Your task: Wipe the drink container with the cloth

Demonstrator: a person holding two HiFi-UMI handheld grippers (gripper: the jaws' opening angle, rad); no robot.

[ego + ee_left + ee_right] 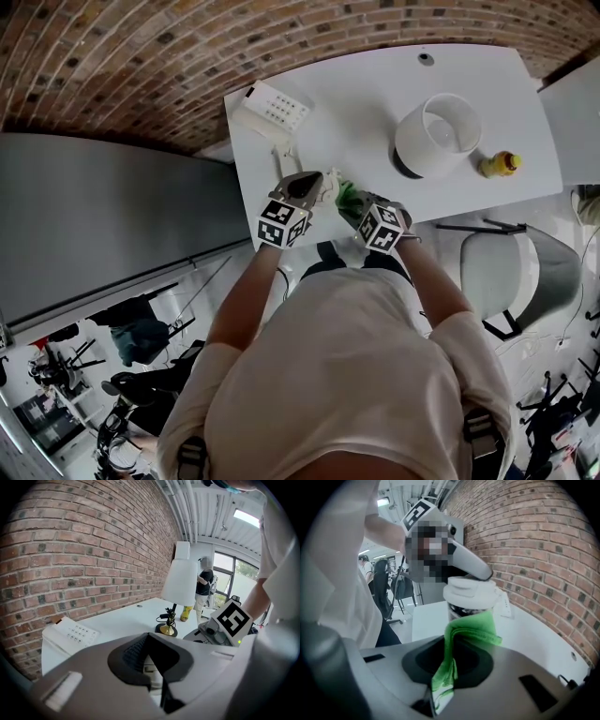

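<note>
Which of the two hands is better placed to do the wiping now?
The right. The right gripper pinches the folded green cloth, whose free end lies against the white-lidded drink cup. The left gripper appears clamped on that cup's lid from above, so it should probably just steady it.

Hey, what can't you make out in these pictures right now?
Drink container body: right gripper view, green cloth covers most of it; head view, left gripper and right gripper mostly hide it.
Left gripper's middle: right gripper view, mosaic patch.
Yellow bottle label: head view, too small.
</note>
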